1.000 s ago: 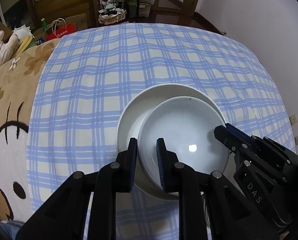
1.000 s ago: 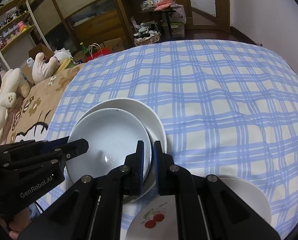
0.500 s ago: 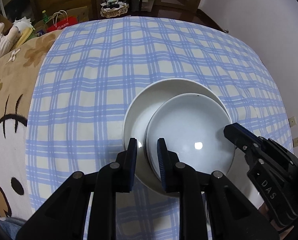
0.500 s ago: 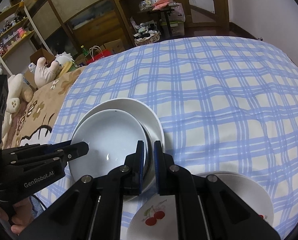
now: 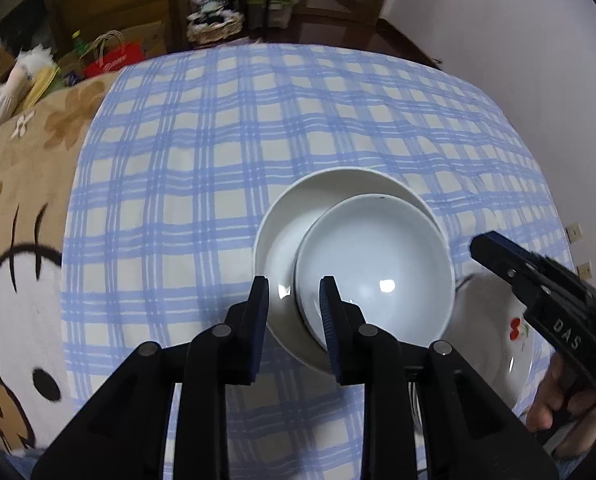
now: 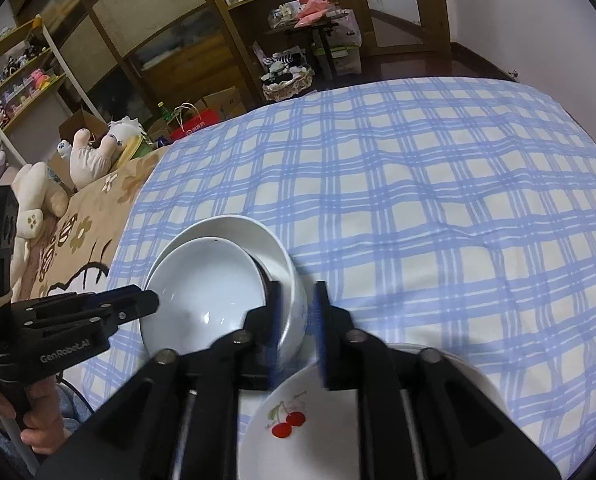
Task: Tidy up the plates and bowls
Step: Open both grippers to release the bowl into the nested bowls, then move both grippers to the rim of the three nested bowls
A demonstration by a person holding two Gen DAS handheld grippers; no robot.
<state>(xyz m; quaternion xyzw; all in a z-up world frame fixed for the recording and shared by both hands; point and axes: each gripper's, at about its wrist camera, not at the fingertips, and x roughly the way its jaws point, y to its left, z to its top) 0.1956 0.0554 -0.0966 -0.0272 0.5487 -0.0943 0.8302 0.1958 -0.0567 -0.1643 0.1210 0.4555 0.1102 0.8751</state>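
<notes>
Two white bowls sit nested on the blue checked cloth: a large outer bowl (image 5: 298, 216) (image 6: 257, 228) and a smaller inner bowl (image 5: 374, 276) (image 6: 209, 280), which leans toward one side. My left gripper (image 5: 293, 304) (image 6: 145, 302) straddles both rims on the near side. Its jaws are opening, one pad outside the large bowl and one inside the small one. My right gripper (image 6: 298, 320) (image 5: 486, 246) is also opening. The large bowl's wall stands between its pads, and the outer pad is clear of it. A cherry-print plate (image 6: 298, 432) (image 5: 494, 332) lies just below the right gripper.
The cherry plate rests on another white dish (image 6: 470, 368). A brown cartoon blanket (image 5: 21, 208) adjoins the cloth's left edge, with plush toys (image 6: 93, 152) beyond it. Shelves, boxes and a basket (image 6: 287, 80) stand on the floor at the back. A hand holds each gripper handle.
The right jaws, shut on the large bowl's rim before, have spread apart. The left jaws have widened slightly. Both grippers have drawn back a little, and the bowls look smaller.
</notes>
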